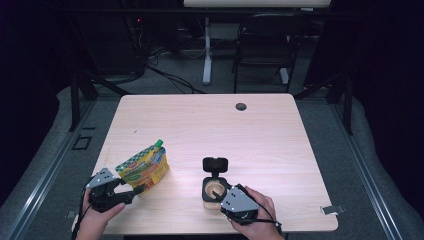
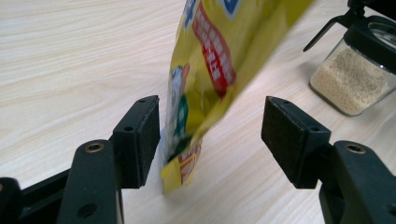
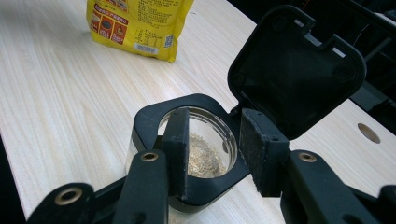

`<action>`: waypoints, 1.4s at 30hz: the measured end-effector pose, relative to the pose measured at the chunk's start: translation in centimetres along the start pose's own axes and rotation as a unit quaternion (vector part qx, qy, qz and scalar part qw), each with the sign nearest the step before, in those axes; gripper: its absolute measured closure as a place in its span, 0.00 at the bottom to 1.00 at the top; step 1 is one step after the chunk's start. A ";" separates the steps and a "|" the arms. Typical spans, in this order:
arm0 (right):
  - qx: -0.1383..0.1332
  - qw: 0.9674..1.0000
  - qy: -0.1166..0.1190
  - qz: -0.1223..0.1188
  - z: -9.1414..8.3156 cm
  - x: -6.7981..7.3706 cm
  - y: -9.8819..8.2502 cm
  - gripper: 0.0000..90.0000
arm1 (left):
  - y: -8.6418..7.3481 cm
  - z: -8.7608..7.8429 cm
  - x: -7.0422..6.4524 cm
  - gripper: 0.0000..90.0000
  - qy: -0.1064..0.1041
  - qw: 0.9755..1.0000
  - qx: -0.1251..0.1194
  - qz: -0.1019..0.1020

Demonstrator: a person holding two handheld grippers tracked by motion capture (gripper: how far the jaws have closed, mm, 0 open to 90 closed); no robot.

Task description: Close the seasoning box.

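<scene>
High view: the yellow pouch [image 1: 144, 166] stands on the bench [image 1: 260, 130] front-left, the open jar [image 1: 214, 188] front-centre.

Left gripper view: the left hand-held gripper [image 2: 210, 135] gapes wide around the pouch's bottom corner, pads clear.

Right gripper view: the right hand-held gripper [image 3: 215, 144] hovers half-spread over the jar's mouth, tan grains [image 3: 201, 156] inside, hinged lid [image 3: 294, 70] flipped up.
</scene>
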State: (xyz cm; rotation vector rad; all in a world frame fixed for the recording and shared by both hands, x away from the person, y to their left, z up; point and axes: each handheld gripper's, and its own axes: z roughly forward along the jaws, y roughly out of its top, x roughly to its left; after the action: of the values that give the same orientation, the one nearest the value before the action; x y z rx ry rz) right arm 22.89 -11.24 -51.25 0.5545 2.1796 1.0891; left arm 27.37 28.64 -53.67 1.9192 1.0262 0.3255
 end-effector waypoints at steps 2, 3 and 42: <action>0.000 1.000 0.001 0.001 0.0 -0.1 0.0 0.70 | -0.2 -0.4 0.0 0.42 0.005 1.000 -0.001 -0.006; 0.002 1.000 0.002 0.003 -0.1 -0.1 0.0 0.70 | -0.4 -0.7 0.0 0.42 0.005 1.000 -0.002 -0.011; 0.000 0.984 0.057 0.168 1.7 -7.7 0.7 0.55 | -2.3 -4.7 -1.3 0.81 0.032 0.999 -0.001 -0.007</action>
State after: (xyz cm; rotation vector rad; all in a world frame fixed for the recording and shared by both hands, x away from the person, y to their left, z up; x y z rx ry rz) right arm 29.62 -14.55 -48.79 0.9051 2.2356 1.3244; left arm 22.60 30.96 -52.71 1.9085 1.0805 0.3818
